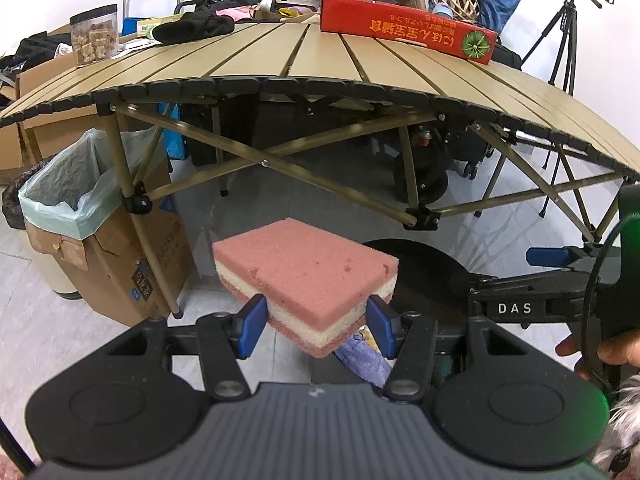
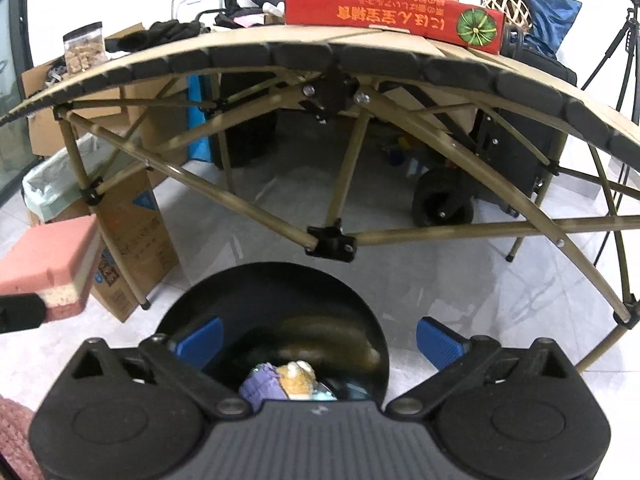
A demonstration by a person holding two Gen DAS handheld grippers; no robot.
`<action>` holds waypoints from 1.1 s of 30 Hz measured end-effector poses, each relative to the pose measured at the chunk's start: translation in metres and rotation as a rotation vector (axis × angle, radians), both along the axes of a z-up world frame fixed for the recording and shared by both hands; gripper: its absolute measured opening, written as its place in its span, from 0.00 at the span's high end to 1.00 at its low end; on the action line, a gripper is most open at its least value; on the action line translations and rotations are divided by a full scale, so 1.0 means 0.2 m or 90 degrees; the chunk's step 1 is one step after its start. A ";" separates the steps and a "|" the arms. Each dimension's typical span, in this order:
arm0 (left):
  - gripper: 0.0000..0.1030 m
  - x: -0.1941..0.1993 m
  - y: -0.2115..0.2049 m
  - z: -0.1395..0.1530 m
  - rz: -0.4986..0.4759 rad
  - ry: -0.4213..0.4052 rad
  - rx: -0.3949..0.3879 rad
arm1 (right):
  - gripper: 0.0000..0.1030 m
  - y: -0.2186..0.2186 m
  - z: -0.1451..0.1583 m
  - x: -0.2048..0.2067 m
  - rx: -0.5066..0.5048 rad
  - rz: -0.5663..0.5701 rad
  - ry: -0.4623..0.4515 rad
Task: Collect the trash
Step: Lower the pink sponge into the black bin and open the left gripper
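Observation:
A pink-and-white layered sponge sticks out forward from my left gripper, whose blue pads are shut on its two sides. The sponge also shows at the left edge of the right wrist view. My right gripper stands wide open with nothing between its pads. It hangs over a round black bin on the floor. In the bin lie a purple crumpled piece and a tan piece. The same bin shows behind the sponge in the left wrist view.
A slatted folding table stands just ahead, its crossed legs reaching the floor. On it are a red box, a snack jar and dark gloves. A cardboard box with a pale green liner stands at the left. A tripod is at the far right.

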State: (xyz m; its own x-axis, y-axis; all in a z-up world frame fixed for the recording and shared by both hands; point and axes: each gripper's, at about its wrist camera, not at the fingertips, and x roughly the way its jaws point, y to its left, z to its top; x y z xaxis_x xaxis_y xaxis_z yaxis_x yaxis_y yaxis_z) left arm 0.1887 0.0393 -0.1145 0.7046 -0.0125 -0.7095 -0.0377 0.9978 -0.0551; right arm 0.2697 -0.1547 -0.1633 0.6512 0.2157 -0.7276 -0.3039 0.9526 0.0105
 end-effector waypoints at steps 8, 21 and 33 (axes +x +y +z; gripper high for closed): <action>0.47 -0.02 -0.04 -0.04 -0.018 0.022 0.005 | 0.00 -0.03 -0.02 -0.02 -0.029 -0.031 0.037; 0.46 0.01 -0.22 -0.13 -0.085 0.070 0.019 | 0.00 -0.34 -0.04 -0.05 0.036 -0.150 0.095; 0.46 0.09 -0.38 -0.23 -0.131 0.118 0.017 | 0.00 -0.45 0.09 -0.06 0.074 -0.178 0.060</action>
